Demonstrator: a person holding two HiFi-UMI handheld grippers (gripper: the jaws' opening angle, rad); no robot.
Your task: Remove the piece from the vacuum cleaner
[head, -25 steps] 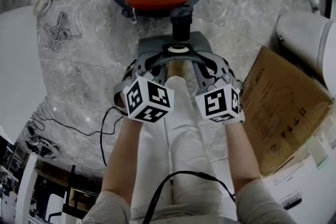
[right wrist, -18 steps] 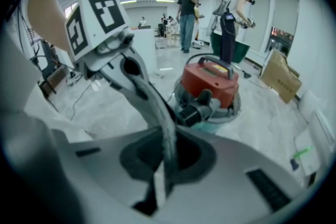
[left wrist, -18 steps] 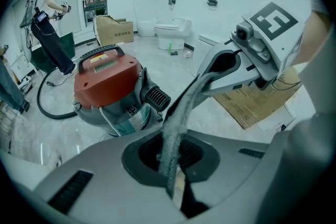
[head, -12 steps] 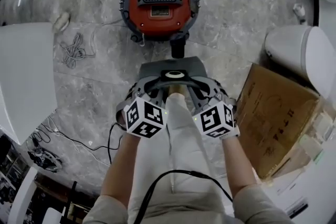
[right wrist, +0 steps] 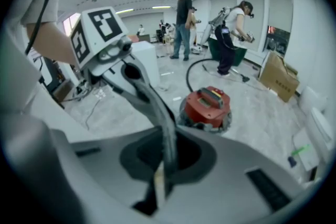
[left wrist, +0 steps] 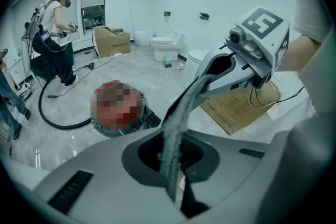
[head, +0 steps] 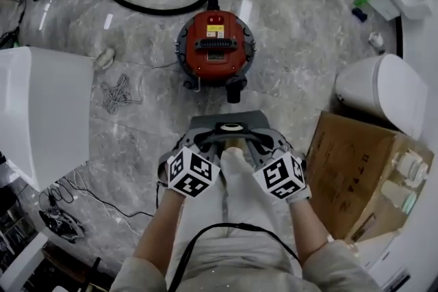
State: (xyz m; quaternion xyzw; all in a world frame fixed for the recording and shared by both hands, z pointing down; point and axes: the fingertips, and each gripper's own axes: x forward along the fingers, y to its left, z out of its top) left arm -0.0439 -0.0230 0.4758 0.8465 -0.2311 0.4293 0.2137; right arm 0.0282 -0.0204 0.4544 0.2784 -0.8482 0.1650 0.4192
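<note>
The red vacuum cleaner (head: 215, 48) stands on the marble floor, and it shows too in the right gripper view (right wrist: 206, 106). I hold a grey plastic piece (head: 231, 125) with a round ringed opening in the air in front of the vacuum's black port, apart from it. My left gripper (head: 200, 142) is shut on the piece's left side and my right gripper (head: 264, 142) on its right side. The piece fills the lower half of both gripper views (left wrist: 100, 170) (right wrist: 241, 165). Each of those views shows the other gripper's finger reaching into the dark opening.
A black hose (head: 137, 7) curves behind the vacuum. A white cabinet (head: 37, 113) stands at the left, with loose cables (head: 118, 94) beside it. A cardboard box (head: 356, 164) and white sanitary fittings (head: 380, 89) are at the right. People stand far off in both gripper views.
Both grippers have risen together with the grey piece. The vacuum now looks smaller and farther below, and more of the floor and the hose shows.
</note>
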